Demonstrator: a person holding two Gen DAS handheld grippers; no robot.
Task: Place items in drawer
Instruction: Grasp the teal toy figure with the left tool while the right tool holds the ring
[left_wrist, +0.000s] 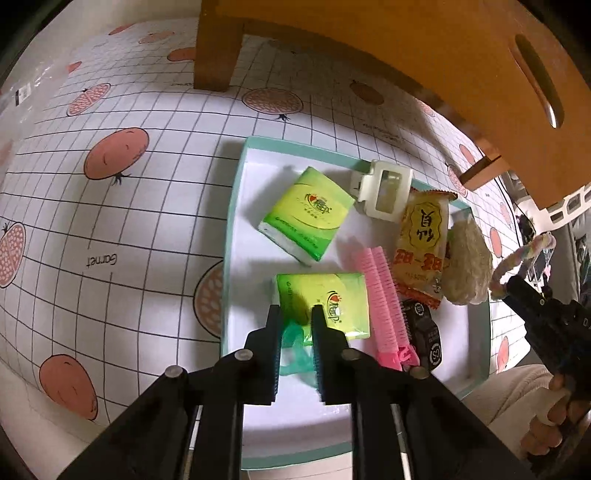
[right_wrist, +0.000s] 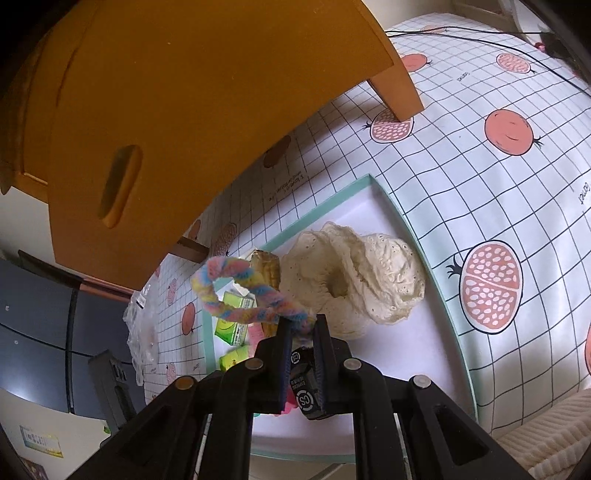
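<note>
Left gripper hangs over the tray's near-left corner, jaws pinching a green crumpled bag above a tissue pack. Right gripper is clamped on a pastel fuzzy loop, lifted clear of the tray rim. The wooden drawer front looms overhead, and bare checked cloth lies left of the tray.
</note>
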